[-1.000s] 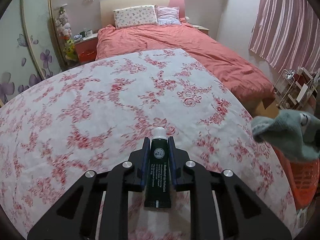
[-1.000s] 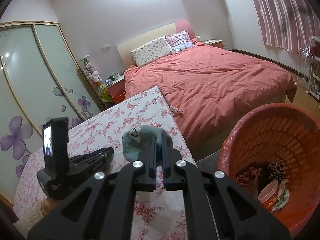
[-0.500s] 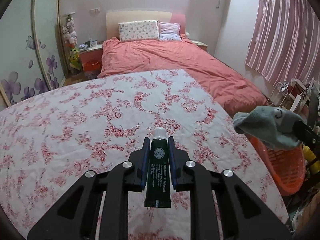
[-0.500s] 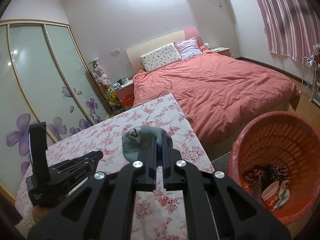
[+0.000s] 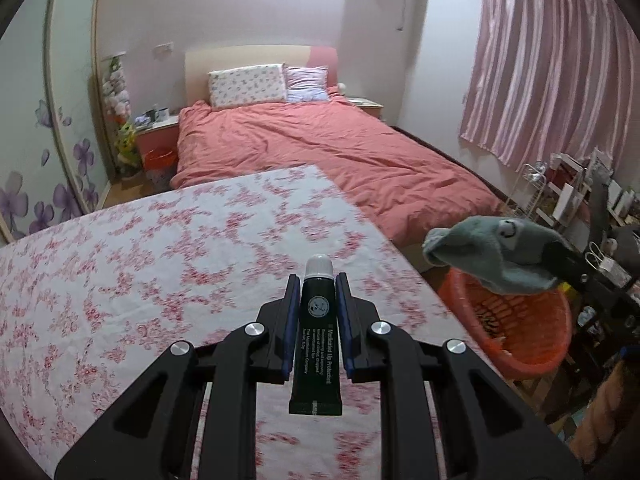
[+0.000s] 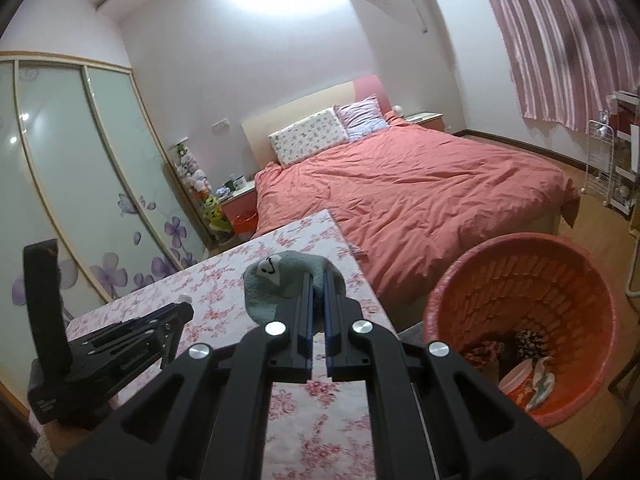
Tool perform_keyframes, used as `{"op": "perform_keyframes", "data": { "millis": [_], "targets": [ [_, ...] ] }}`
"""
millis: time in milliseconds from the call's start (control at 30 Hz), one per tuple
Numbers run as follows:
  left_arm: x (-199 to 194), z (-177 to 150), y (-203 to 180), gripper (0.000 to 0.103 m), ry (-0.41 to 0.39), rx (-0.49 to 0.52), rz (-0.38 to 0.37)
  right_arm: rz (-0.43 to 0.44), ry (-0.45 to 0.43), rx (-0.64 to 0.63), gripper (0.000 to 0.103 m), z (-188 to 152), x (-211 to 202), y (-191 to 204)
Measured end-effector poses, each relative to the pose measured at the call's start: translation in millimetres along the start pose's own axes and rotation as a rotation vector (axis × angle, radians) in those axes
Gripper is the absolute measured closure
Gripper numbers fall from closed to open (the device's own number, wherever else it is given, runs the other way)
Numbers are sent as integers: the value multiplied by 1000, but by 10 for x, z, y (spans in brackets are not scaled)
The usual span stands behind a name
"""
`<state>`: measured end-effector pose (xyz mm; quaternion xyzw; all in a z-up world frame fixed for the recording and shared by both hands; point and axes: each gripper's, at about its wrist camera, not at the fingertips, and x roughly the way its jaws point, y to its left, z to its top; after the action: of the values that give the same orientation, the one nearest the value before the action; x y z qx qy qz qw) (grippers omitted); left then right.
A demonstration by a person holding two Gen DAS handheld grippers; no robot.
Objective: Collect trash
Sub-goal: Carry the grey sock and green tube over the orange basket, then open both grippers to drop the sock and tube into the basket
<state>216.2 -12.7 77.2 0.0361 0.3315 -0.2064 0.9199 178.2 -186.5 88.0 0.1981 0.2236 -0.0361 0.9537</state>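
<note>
Change since the earlier frames: both grippers have risen above the tabletop [image 5: 132, 264] and drawn back, so that more of the room shows, and the grey sock [image 5: 496, 256] has come over the near rim of the orange basket [image 5: 532, 344]. Item, left gripper [image 5: 318, 312]: fingers [image 5: 291, 320] pinching a dark green tube [image 5: 318, 344] with a white cap, cap forward, tail end hanging back between the finger mounts; held above the floral cloth toward the tabletop's right edge. Item, right gripper [image 6: 317, 312]: fingers [image 6: 305, 312] pressed nearly together on the grey sock [image 6: 280, 284], which bulges forward and left of the tips and bears a small white face patch; held above the tabletop's right edge. Item, orange basket [image 6: 516, 272]: on the floor just off the tabletop's right edge, holding a red and white cup and scraps at its bottom. Item, bed [image 5: 320, 152]: coral cover, two pillows, beyond the tabletop's far edge.
</note>
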Motion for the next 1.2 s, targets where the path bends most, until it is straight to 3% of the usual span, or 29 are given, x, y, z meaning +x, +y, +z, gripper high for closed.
{"op": "perform_keyframes", "data": {
  "millis": [333, 733, 1100, 1200],
  "targets": [
    [-44, 77, -755, 85, -26, 89, -130, -129, -78, 94, 98, 46, -361, -637],
    [287, 85, -1761, 85, 1, 190, -295, -287, -135, 189, 98, 75, -646, -1526],
    [658, -4, -2125, 85, 71, 222, -317, -299, -108, 240, 97, 95, -470, -2029],
    [774, -42, -2142, 82, 108, 219, -306, -279, -68, 259, 91, 96, -325, -2137]
  ]
}}
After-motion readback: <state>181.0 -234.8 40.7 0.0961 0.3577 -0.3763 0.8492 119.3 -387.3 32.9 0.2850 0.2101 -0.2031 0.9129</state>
